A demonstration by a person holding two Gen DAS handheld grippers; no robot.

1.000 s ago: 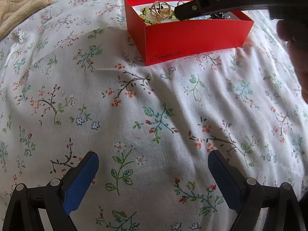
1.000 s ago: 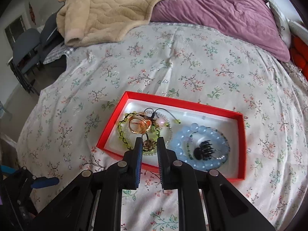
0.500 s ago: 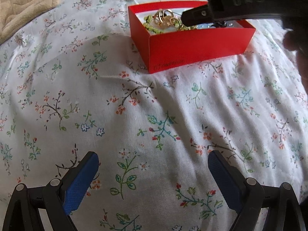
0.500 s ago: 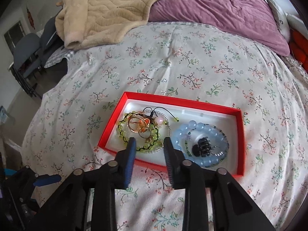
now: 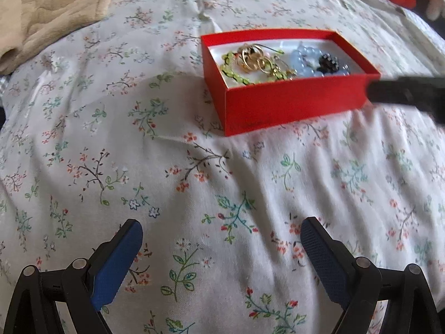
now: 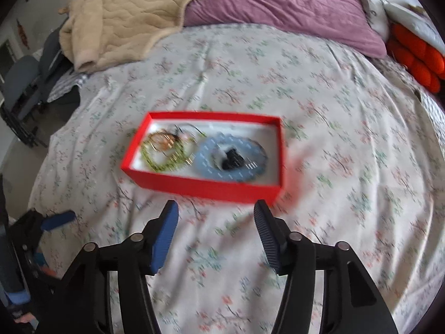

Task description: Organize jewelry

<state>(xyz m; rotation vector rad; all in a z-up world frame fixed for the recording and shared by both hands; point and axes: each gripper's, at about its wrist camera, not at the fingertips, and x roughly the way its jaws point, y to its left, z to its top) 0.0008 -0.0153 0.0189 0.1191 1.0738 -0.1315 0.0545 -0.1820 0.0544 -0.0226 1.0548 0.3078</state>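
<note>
Red box (image 6: 200, 186) seated on the floral bedspread (image 5: 194, 167) toward the middle of the bed, long side facing the grippers, well clear of the beige blanket (image 6: 125, 22) and purple pillow (image 6: 278, 2) at the head end. Inside, at the left end: green bead bracelet (image 5: 233, 71) with gold rings (image 5: 254, 59) lying on top, apparently tangled with a thin dark cord, though motion blur in the right wrist view prevents confirmation. At the right end: pale blue bead bracelet (image 6: 230, 158) encircling a small black piece (image 6: 232, 158). Right gripper (image 6: 217, 222) positioned just short of the near wall of the box, jaws opening, nothing between the pads. Left gripper (image 5: 221, 247) held over bare bedspread, well apart from the box, jaws spread wide and empty. No loose jewelry visible on the bedspread, so sorting judged largely complete. Hazards from here: soft, yielding bedding under a light box, hence tipping or sliding if a finger catches the near wall; overlapping rings, beads and cord, hence several pieces lifting together if one is pinched; small rings lost among the printed pattern if spilled.
</note>
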